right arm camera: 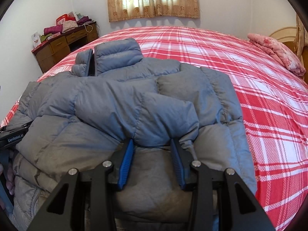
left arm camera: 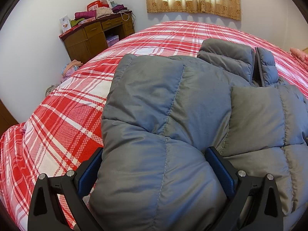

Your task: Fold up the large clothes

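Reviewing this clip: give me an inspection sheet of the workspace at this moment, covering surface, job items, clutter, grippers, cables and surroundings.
Surface: bed with a red and white plaid cover, taking up most of both views.
Job's things: grey puffer jacket lying on the bed, collar at the far end, sleeves folded in over the body.
Clutter: pink folded quilt at the bed's far right corner.
Grippers: left gripper with jaws wide around a thick padded fold; right gripper with jaws around a fold of the jacket. Whether either is clamping cannot be told.
Cables: a cord hangs at the desk's edge.
Surroundings: wooden desk stacked with folded clothes and boxes; curtained window; white walls.
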The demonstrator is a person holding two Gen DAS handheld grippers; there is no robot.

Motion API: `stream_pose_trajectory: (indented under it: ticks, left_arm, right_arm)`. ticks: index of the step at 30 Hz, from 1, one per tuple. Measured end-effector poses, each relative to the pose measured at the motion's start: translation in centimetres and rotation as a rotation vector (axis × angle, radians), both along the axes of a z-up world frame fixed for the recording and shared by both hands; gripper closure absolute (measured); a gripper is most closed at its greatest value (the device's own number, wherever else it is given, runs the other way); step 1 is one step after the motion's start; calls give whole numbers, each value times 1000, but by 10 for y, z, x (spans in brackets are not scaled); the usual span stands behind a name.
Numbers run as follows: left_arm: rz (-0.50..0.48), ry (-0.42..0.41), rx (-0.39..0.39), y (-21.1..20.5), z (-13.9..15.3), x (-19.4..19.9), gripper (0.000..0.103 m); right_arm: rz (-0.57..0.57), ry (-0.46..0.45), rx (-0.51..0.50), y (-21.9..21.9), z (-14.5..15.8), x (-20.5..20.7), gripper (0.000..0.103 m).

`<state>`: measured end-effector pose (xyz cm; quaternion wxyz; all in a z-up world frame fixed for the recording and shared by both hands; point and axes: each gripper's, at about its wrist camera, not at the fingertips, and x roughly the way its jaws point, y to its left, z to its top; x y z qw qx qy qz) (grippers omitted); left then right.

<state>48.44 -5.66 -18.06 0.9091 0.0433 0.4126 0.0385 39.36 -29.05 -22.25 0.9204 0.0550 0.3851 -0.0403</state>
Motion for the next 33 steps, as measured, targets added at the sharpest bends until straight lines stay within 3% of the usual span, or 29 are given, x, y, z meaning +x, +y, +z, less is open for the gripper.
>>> stream_pose_trajectory:
  ticks: [4,7,9,12,16,20,25,33]
  left_arm:
    - [10,19,9,0,4,0,1]
    - [12,101,-89,15,27,2,1]
    - [8,33,-131,25,53,0,1]
    - [7,-46,-67,24,76,14,1]
    - [35,-13,-8,20,60,43,1]
    - [79,35,7,26,22,57,1]
    - [80,33,-51,31,3,57,1]
    - [83,27,1,23,-1,57,1]
  right_arm:
    - [1,3,-1,0,3,-2,60]
    - [-32,-39,-6,-5,24,-15,60]
    - [-46,-91,18,-6,44,-20,58]
    - [-37,-123,50,1,72,-4,56]
    - [29,-91,62,24,73,32,56]
    - [50,12,45,28,29,60,56]
    - [63,1,49,26,6,55,55]
    - [67,3,87,21,2,54,55]
